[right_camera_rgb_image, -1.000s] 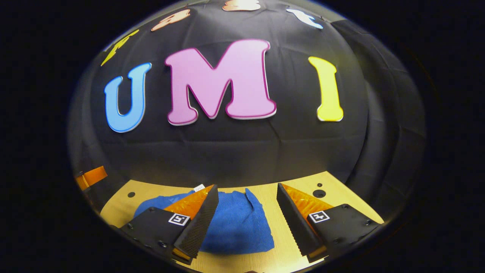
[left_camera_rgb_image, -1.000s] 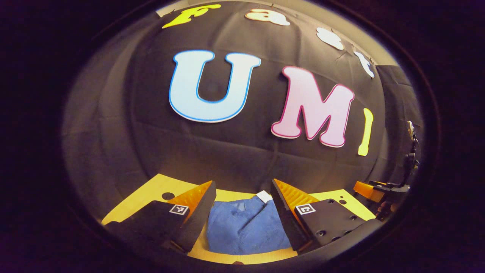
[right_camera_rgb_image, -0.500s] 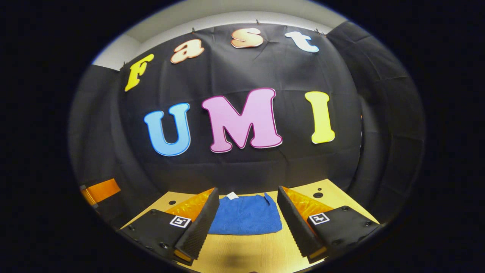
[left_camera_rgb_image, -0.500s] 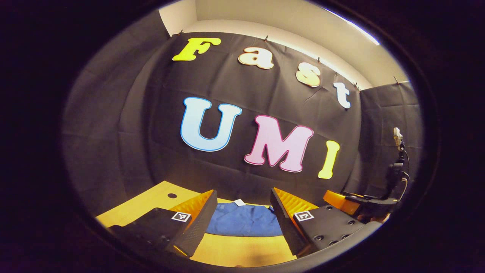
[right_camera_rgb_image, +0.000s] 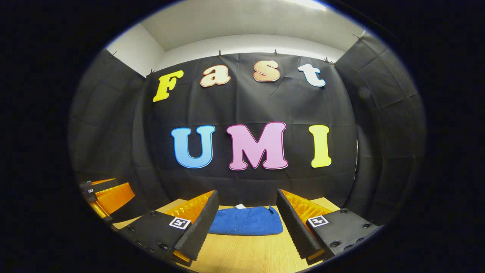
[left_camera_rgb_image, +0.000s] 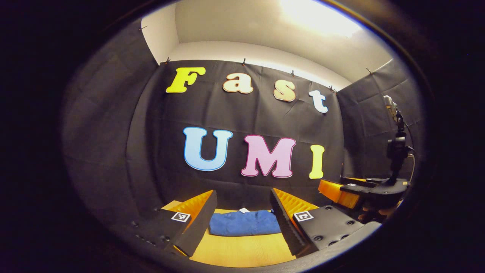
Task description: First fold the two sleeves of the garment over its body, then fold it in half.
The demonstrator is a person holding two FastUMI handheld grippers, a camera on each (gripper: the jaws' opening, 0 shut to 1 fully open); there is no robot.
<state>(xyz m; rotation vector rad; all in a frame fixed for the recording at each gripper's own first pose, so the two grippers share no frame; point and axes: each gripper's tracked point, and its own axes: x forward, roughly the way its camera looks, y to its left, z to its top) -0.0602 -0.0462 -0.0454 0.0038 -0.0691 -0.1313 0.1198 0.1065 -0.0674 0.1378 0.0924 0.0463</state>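
I had both grippers spread wide and holding nothing: the left gripper (left_camera_rgb_image: 241, 214) and the right gripper (right_camera_rgb_image: 247, 212) each sat raised off the bench (right_camera_rgb_image: 246, 252) with their jaws well apart. The blue garment (right_camera_rgb_image: 246, 225) lay as a compact folded bundle toward the bench's far edge, near the wall, its small white tag (right_camera_rgb_image: 240, 206) on the far side. To me the folding looked done, so the risks were small ones. A loose flap at the bundle's right end (left_camera_rgb_image: 271, 218) could spring open, since nothing pinned it. Swinging either gripper low over the bench might snag the knit and drag the fold apart.
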